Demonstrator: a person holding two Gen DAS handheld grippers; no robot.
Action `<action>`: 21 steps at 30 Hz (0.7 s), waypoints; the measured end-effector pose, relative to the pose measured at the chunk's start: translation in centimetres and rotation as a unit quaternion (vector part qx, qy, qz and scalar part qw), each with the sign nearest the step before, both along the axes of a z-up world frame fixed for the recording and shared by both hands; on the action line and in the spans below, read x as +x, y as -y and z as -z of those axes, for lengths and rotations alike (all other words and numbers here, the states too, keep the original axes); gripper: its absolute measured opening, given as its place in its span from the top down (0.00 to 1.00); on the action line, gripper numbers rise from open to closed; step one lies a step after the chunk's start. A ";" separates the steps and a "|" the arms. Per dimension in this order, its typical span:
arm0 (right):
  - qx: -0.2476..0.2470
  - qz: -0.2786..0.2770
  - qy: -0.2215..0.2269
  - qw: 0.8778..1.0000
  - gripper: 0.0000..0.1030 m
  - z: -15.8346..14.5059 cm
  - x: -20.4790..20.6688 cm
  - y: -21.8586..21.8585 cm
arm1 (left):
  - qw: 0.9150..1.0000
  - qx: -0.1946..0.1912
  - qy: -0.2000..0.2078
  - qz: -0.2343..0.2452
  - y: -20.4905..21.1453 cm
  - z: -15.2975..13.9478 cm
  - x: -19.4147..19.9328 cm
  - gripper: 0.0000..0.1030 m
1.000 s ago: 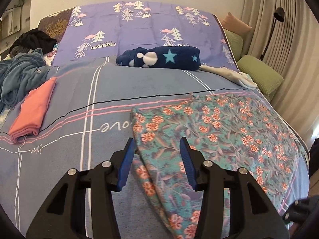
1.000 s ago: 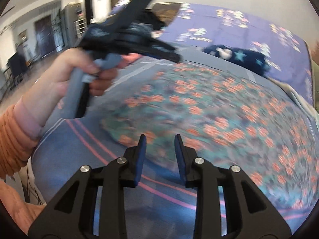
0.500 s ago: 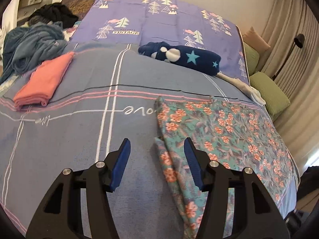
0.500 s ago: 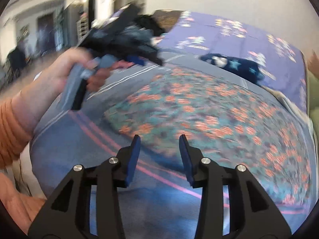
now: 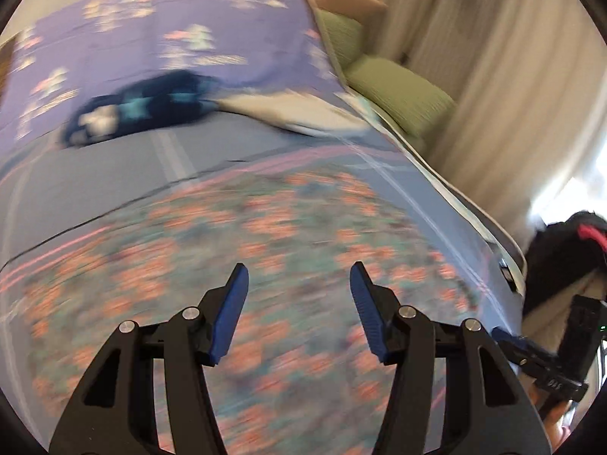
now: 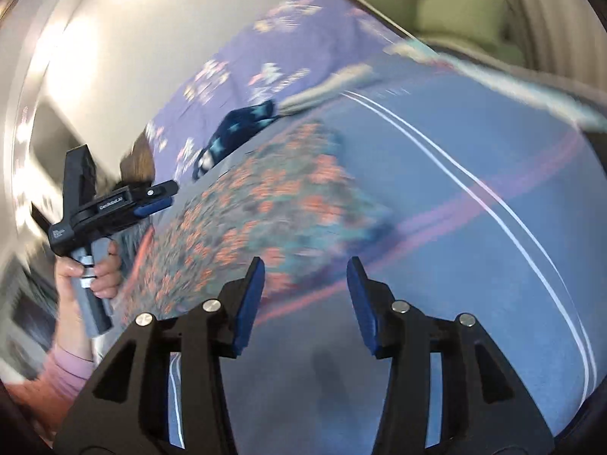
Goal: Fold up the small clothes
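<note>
Left claw (image 5: 297,284) wide, empty; right claw (image 6: 303,278) likewise. Floral garment (image 5: 212,235) flat on bed (image 6: 493,227), unfolded; folding all ahead.

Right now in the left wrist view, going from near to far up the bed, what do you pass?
Left gripper with its jaws apart → floral cloth → navy star cloth → purple tree-print pillow.
</note>
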State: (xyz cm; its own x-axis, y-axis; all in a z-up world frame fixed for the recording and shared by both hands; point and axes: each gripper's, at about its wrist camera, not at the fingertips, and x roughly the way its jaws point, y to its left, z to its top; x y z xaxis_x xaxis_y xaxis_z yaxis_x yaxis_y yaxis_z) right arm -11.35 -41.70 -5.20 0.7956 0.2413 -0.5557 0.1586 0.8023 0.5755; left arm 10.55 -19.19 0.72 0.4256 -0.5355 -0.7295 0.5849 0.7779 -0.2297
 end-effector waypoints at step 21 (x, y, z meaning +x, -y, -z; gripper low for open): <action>0.177 -0.017 -0.002 0.984 0.96 5.0 5.0 5.4 | 0.980 0.190 -0.052 0.011 22.0 6.2 9.1 0.87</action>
State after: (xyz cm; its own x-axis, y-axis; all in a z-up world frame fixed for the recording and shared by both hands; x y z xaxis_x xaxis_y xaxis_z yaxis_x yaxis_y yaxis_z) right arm -6.32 -47.13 -10.22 0.7824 0.4463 -0.4344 0.1378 0.5562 0.8195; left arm 19.66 -41.14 -5.49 0.3289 -0.2249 -0.9172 0.5920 0.8058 0.0147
